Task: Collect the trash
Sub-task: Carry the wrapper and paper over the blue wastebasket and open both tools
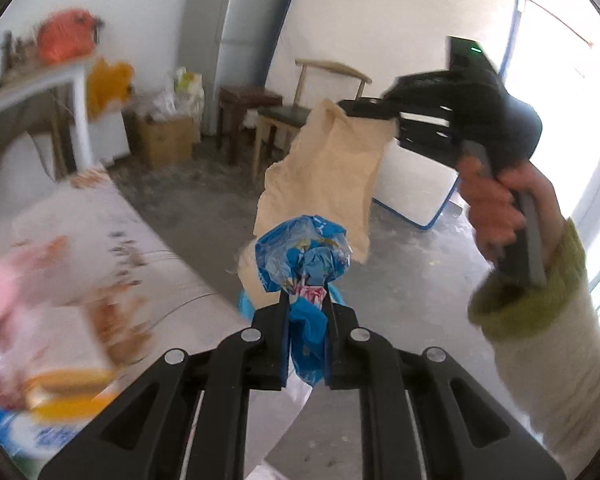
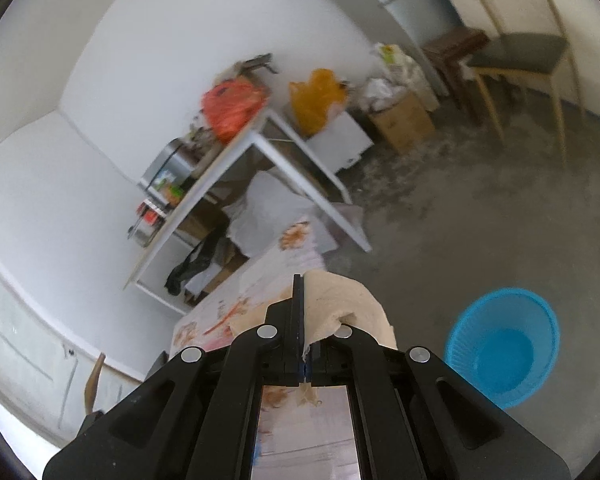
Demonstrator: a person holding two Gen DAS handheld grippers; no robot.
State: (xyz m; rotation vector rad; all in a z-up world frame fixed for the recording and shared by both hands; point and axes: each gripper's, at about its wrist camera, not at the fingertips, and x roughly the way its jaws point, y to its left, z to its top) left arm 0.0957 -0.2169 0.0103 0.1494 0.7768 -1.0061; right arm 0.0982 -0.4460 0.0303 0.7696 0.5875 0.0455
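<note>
My left gripper [image 1: 306,298] is shut on a crumpled blue plastic wrapper [image 1: 302,258] with a bit of red-and-white wrapper in it, held in the air beside the table. My right gripper [image 1: 350,108] shows in the left wrist view at upper right, held by a hand [image 1: 496,208] in a green-cuffed sleeve, with a beige paper napkin [image 1: 324,176] hanging from its shut fingers. In the right wrist view the same gripper [image 2: 302,300] pinches that beige napkin [image 2: 348,304], which drapes over the right finger. A blue plastic basket [image 2: 504,340] stands on the floor at lower right.
A table with a flowered cloth [image 1: 84,240] carries blurred packets at left. A white side table [image 2: 236,168] holds an orange bag [image 2: 228,104] and clutter. A cardboard box [image 2: 404,120], a wooden chair [image 2: 524,60], a stool and a white mattress [image 1: 416,184] line the walls. The floor is grey concrete.
</note>
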